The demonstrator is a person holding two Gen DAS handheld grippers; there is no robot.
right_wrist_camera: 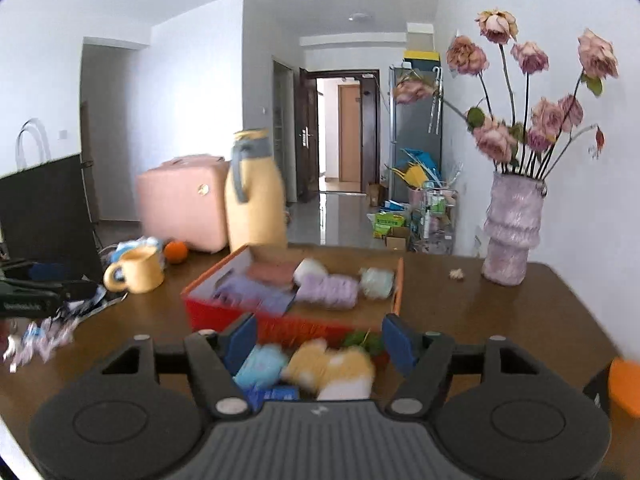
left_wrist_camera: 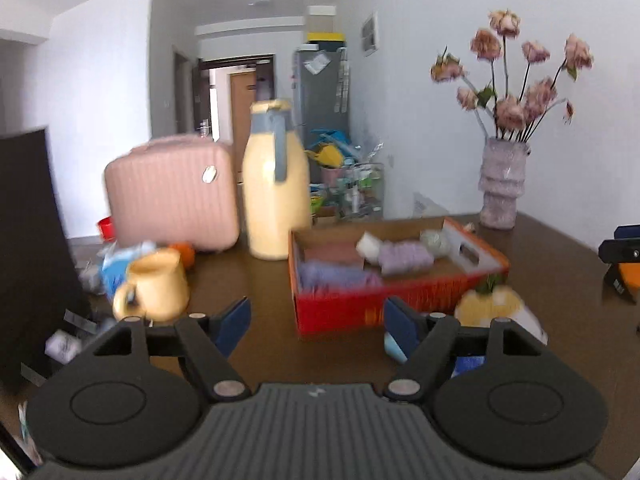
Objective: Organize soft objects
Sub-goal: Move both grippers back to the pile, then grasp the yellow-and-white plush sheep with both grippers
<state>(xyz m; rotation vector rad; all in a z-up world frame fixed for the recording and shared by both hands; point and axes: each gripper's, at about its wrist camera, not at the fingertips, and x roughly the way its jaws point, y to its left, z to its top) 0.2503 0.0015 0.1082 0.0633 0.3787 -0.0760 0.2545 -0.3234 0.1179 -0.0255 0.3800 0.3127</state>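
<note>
A red cardboard box [left_wrist_camera: 344, 308] [right_wrist_camera: 224, 312] lies on the brown table and holds soft items: a pink cloth [left_wrist_camera: 332, 254], purple cloths [left_wrist_camera: 336, 276] [right_wrist_camera: 328, 290], a white roll [right_wrist_camera: 310, 268] and a pale green ball [right_wrist_camera: 378, 282]. A yellow-and-white plush with green leaves [right_wrist_camera: 336, 368] [left_wrist_camera: 490, 306] and a light blue soft item [right_wrist_camera: 262, 366] lie in front of the box. My left gripper [left_wrist_camera: 316, 326] is open and empty before the box. My right gripper [right_wrist_camera: 318, 340] is open, its fingers on either side of the plush and the blue item, above them.
A yellow mug [left_wrist_camera: 154, 286] [right_wrist_camera: 136, 272], a yellow jug [left_wrist_camera: 276, 184], a pink case [left_wrist_camera: 172, 196], an orange [right_wrist_camera: 176, 251] and a dark board [left_wrist_camera: 32, 240] stand at the left. A purple vase of flowers [right_wrist_camera: 512, 232] stands at the back right. An orange-black object [right_wrist_camera: 624, 388] sits at the right edge.
</note>
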